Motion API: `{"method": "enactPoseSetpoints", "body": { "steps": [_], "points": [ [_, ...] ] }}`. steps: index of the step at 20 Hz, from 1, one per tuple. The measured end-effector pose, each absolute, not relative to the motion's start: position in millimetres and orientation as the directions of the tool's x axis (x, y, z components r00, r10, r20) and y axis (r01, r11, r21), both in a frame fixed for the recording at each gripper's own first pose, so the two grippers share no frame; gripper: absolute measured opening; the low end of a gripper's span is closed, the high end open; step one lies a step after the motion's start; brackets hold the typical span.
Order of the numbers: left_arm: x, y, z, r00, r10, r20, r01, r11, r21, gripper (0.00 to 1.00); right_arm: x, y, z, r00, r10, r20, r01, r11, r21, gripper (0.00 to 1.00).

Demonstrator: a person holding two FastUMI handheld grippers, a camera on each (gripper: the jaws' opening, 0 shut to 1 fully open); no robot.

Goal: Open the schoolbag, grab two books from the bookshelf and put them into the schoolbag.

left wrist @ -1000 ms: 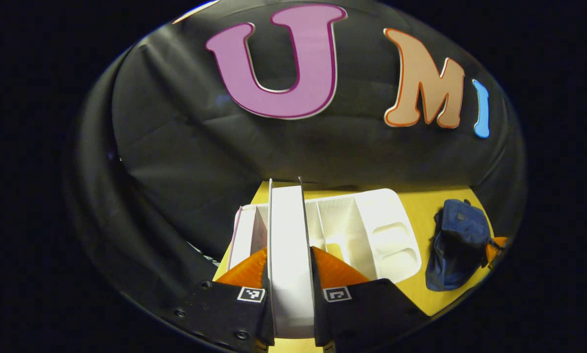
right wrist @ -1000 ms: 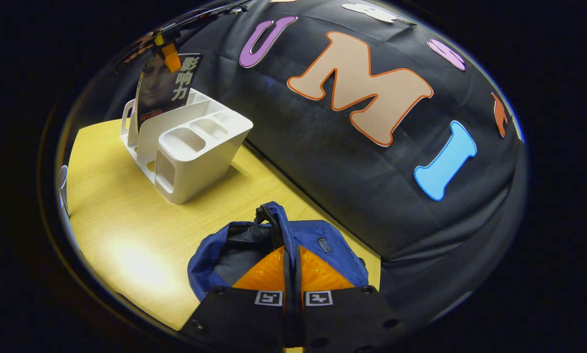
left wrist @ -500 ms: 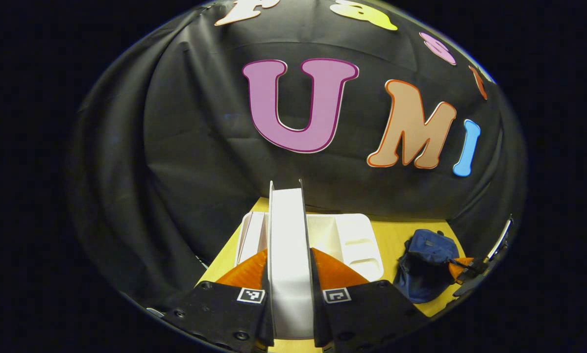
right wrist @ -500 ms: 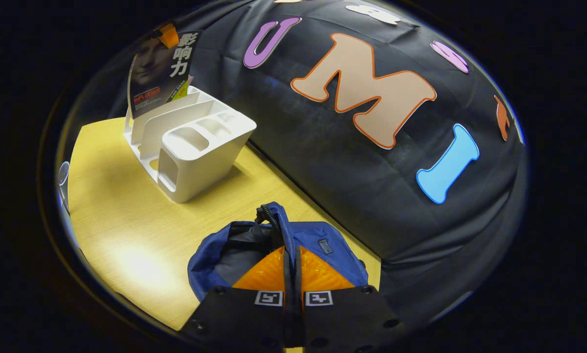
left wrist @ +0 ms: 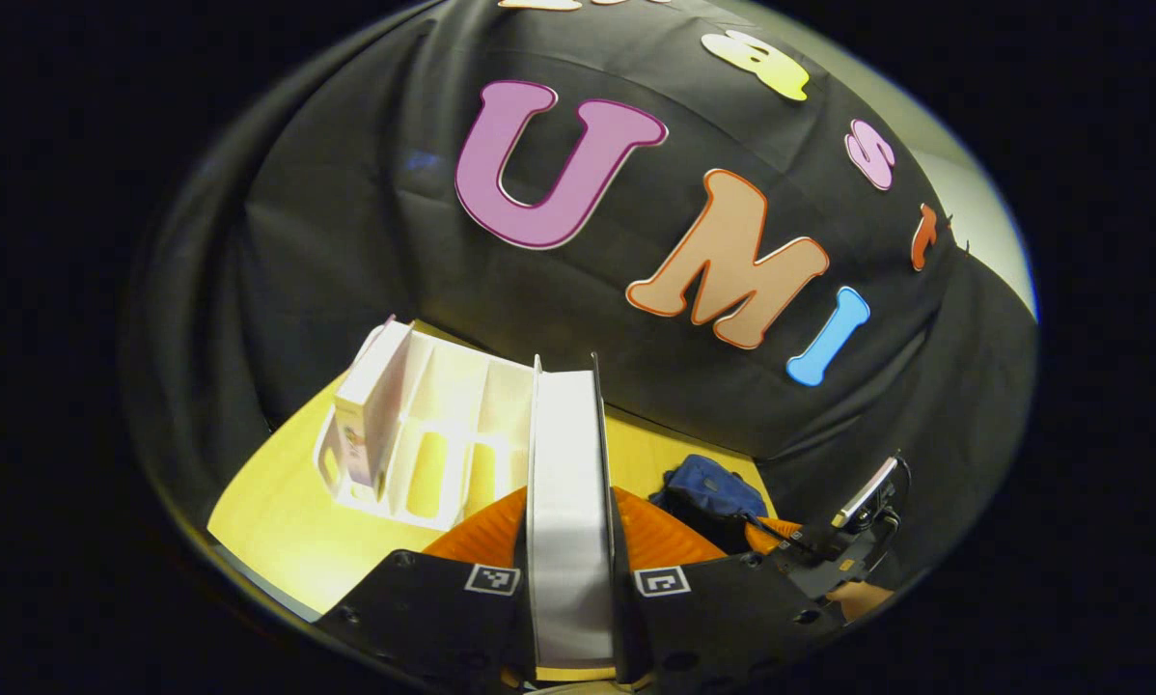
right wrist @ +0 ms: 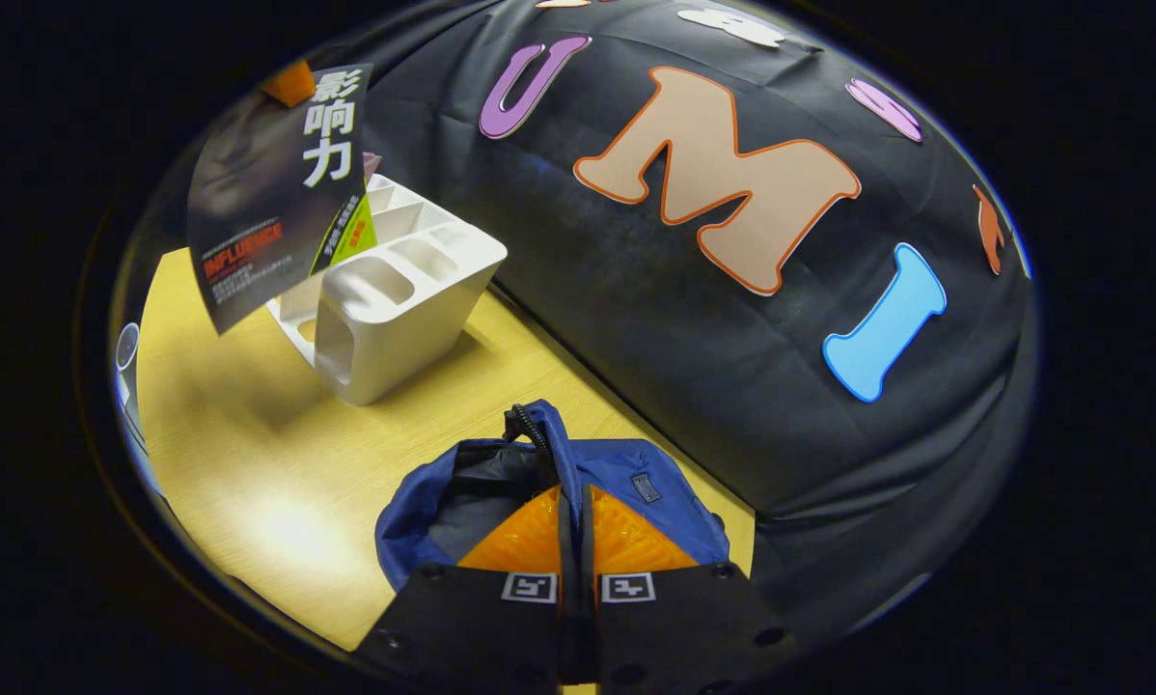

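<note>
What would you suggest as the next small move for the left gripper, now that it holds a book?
Probably carry the book toward the schoolbag: the left gripper has it clear of the bookshelf, and the right gripper pinches the bag's rim open.

Open tabletop (right wrist: pixel 250 454) between bookshelf (right wrist: pixel 385 309) and schoolbag (right wrist: pixel 636 483).
</note>
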State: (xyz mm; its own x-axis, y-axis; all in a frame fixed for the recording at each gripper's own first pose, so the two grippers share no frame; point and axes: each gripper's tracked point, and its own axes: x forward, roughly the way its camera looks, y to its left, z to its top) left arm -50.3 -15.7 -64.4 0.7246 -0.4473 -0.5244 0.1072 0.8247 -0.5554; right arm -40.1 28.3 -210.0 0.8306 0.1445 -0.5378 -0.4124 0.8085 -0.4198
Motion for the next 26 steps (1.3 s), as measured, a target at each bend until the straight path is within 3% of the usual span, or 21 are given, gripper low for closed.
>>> {"method": "enactPoseSetpoints", "body": {
  "steps": [14,20,26],
  "points": [
    [-75,-151,-123,0.626,-0.629,-0.46,0.075,0.636,-0.768,0.29,-32,14,-199,0.818,0.157,-0.553,-0.375,0.875,-0.307,0.02],
    [-74,-200,-145,0.631,-0.645,-0.432,0.028,0.575,-0.818,0.27,-29,10,-198,0.814,0.173,-0.555,-0.35,0.908,-0.23,0.03],
    [-59,-230,-158,0.708,-0.586,-0.393,-0.038,0.524,-0.851,0.3,-26,4,-195,0.815,0.197,-0.545,-0.326,0.933,-0.152,0.03]
  ]
}}
